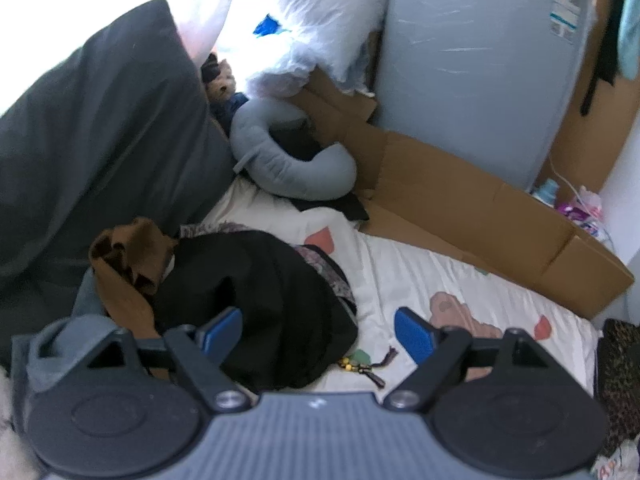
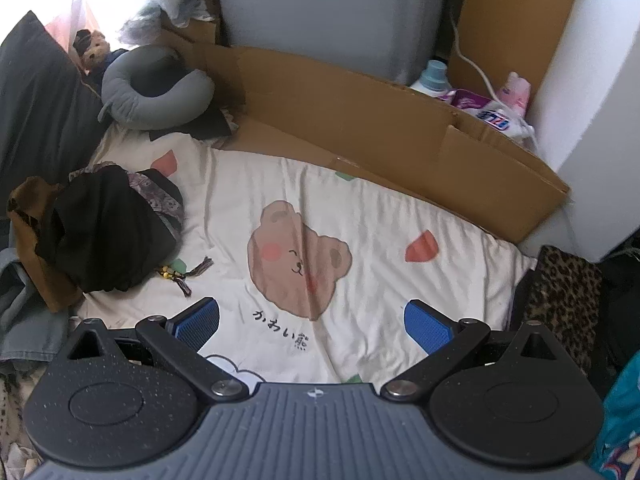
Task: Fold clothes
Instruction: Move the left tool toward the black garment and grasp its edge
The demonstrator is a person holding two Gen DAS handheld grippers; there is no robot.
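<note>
While the clothes are not yet taken, the black garment [image 1: 256, 304] is seen as a crumpled heap on the bed sheet [image 1: 440, 280], with a brown garment [image 1: 128, 264] tucked against its far-left side and a patterned cloth [image 1: 328, 268] under its right edge. All places are given from this heap. The left tool [image 1: 318, 336] is held directly over the near edge of the heap; its jaws are spread apart, with nothing clamped, and the left pad [image 1: 222, 334] is seen in front of the black cloth while the right pad [image 1: 412, 340] is over bare sheet. No contact can be confirmed. The right tool [image 2: 312, 328] is well to the right of the heap, over the bear print [image 2: 296, 256], with its jaws also spread apart and empty. A small beaded tassel [image 2: 180, 276] lies just beside the heap, on its near-right side. No clear long axis is shown by the heap, since it is bunched. The left hand is judged to be the nearer one, so the first grasp is probably made by it on the near edge.
</note>
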